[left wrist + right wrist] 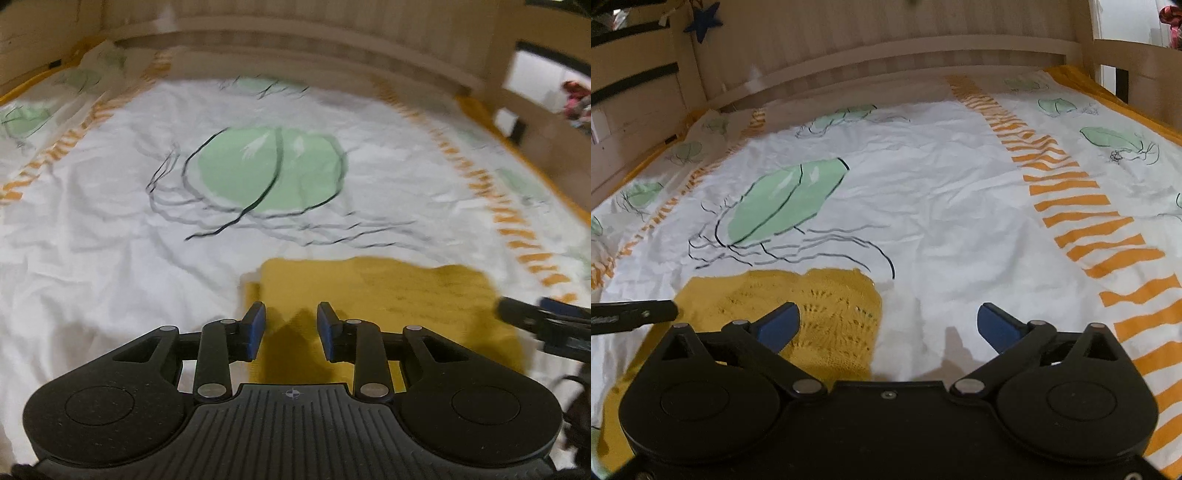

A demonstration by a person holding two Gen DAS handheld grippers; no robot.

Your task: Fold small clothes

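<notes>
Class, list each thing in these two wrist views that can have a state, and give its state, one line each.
Yellow knitted garment: lying flat on the bed cover, folded over, held by neither gripper.
Left gripper: open a little, nothing between its pads, above the garment.
Right gripper: wide open, empty, over the garment's right edge.
Bed cover: spread out, creased.

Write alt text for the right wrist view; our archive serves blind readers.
A mustard knitted garment lies folded on a white bedcover printed with green leaves and orange stripes. The right gripper, fingers wide apart and empty, hangs over the garment's right edge, before a wooden bed frame.
</notes>
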